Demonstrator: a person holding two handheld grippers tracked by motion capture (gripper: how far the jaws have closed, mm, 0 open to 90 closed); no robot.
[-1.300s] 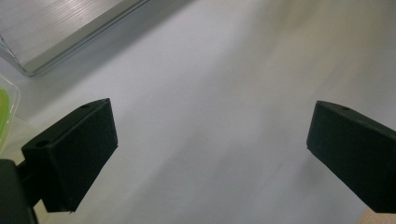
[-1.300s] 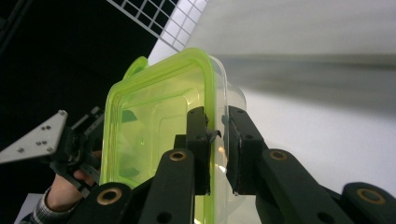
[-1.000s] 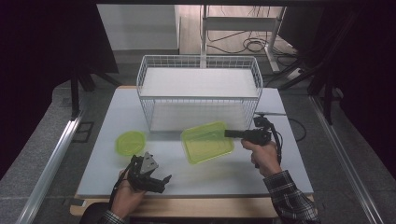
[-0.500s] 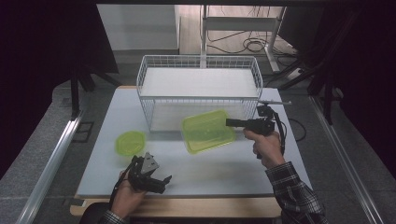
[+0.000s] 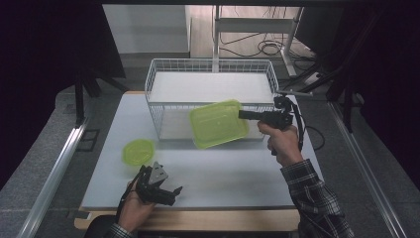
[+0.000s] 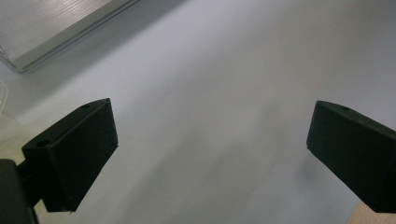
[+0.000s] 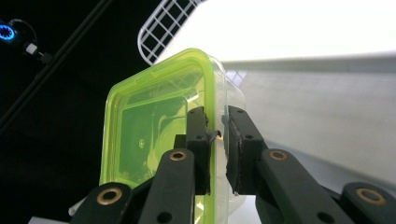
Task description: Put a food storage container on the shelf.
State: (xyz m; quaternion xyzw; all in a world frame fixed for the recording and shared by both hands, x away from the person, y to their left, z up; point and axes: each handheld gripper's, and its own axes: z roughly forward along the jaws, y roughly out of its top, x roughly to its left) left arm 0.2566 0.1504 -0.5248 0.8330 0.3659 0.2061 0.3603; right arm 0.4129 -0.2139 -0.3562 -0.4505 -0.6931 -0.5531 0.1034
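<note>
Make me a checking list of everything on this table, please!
Surface: white table top, mostly bare.
Job's things: green container lifted and tilted in front of the wire basket; round green lid lies flat on the table.
Clutter: nothing seen.
Grippers: right gripper clamps the container's rim; left gripper is open and holds nothing, low at the near edge.
Cables: one trails from the right gripper; more on the floor behind.
Surroundings: dark curtains, metal rail at left.

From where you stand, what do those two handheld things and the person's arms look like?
Both are black, pistol-shaped. The left tool carries a grey three-cornered plate; the right tool trails a black cable. Its linkage has brass-coloured rivets, and its jaws are blocky black pads. The sleeves are dark plaid.
</note>
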